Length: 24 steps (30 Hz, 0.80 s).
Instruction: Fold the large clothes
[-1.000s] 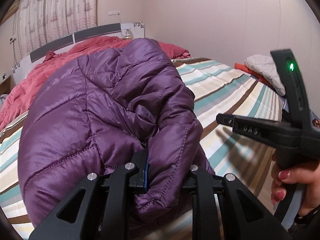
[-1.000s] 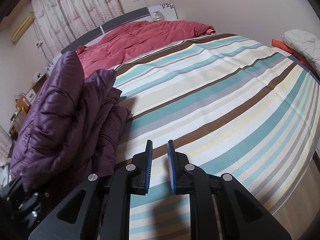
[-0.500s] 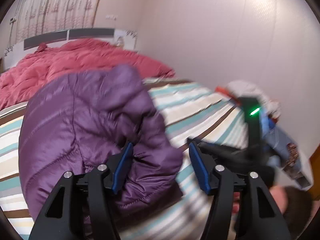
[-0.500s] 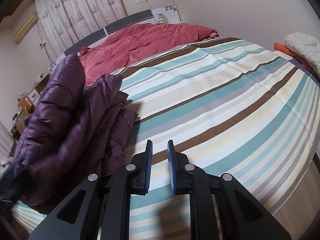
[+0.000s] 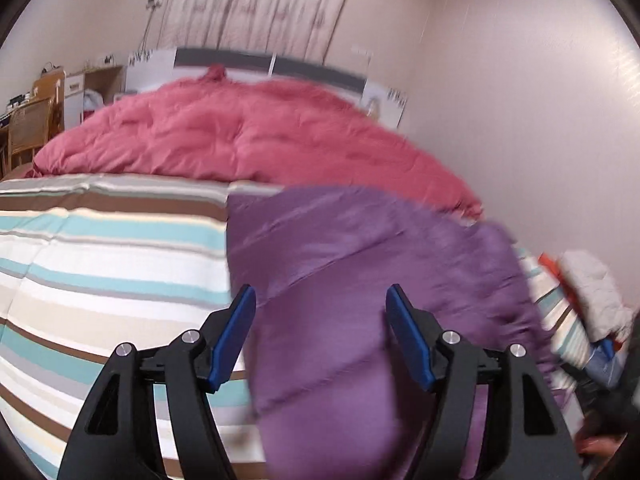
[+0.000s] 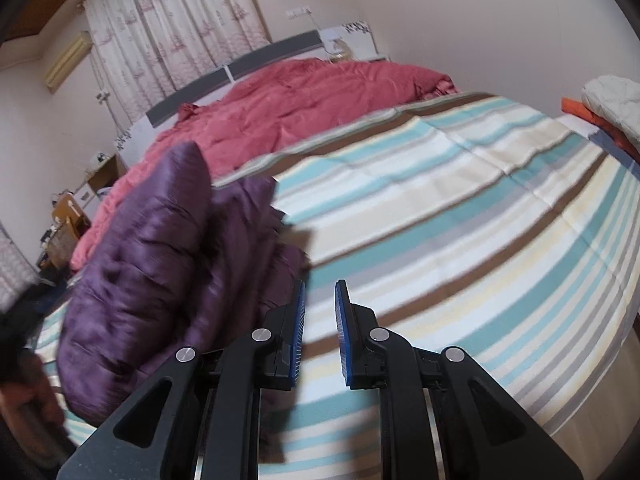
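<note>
Currently, left wrist view: the striped bedspread (image 5: 100,264) fills the left part of the bed, with a pink duvet (image 5: 240,132) bunched along the head edge below the grey headboard (image 5: 280,66). The left hand-held gripper (image 5: 320,332) has its jaws wide and opening; the purple puffer jacket (image 5: 360,300) lies on the bed beyond and beneath the gap, and neither blue pad presses on it. View is motion-blurred. At the far right edge of the bed sits a white quilted bundle (image 5: 592,292) on something orange.

Right wrist view: the purple puffer jacket (image 6: 152,272) is heaped in a thick folded stack near the left edge of the bed, by the foot edge, one quilted end standing up against the pink duvet (image 6: 300,100). The right hand-held gripper (image 6: 320,334) hovers just right of the heap, jaws narrow with only a slim gap, holding nothing. The striped bedspread (image 6: 460,220) spreads bare to the right. The white quilted bundle (image 6: 612,100) rests at the far right edge.
</note>
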Each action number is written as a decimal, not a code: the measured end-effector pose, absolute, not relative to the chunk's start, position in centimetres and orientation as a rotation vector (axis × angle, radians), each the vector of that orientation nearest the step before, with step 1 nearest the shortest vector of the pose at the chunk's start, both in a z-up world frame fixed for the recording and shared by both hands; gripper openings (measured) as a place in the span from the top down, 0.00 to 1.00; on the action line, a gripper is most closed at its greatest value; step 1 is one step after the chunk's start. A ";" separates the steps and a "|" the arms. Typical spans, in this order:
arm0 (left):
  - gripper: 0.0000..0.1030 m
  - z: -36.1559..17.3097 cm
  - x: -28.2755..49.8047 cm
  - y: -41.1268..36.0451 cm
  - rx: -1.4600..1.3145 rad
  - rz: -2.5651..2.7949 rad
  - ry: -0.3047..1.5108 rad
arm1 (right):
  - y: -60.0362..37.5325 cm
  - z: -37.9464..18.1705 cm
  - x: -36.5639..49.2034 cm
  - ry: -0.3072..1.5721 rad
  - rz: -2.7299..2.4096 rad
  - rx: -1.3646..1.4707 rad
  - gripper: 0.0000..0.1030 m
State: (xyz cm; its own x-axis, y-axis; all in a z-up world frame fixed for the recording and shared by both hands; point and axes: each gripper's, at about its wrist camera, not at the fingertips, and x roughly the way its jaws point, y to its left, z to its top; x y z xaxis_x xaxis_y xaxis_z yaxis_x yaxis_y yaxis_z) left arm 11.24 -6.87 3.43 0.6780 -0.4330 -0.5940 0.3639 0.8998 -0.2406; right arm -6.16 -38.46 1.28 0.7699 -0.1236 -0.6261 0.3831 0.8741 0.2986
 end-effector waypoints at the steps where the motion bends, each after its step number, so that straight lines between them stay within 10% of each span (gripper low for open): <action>1: 0.35 2.9 11.4 -7.3 -0.087 -0.465 0.702 | -38.2 1.9 -5.9 0.628 -0.272 0.423 0.85; 11: 0.35 2.4 9.3 -10.4 0.059 -0.545 0.652 | -32.2 6.5 1.9 0.632 -0.073 0.266 0.85; 24: 0.33 1.7 8.3 -12.0 0.149 -0.595 0.618 | -33.5 -1.4 4.6 0.755 -0.189 0.253 0.86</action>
State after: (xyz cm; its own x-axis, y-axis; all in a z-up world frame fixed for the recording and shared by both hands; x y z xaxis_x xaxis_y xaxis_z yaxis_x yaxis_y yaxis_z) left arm 8.30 -12.02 1.66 0.6547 -0.4795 -0.5844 0.5657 0.8235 -0.0420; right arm 4.60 -33.48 -1.44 0.7136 -0.0786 -0.6962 0.2592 0.9528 0.1581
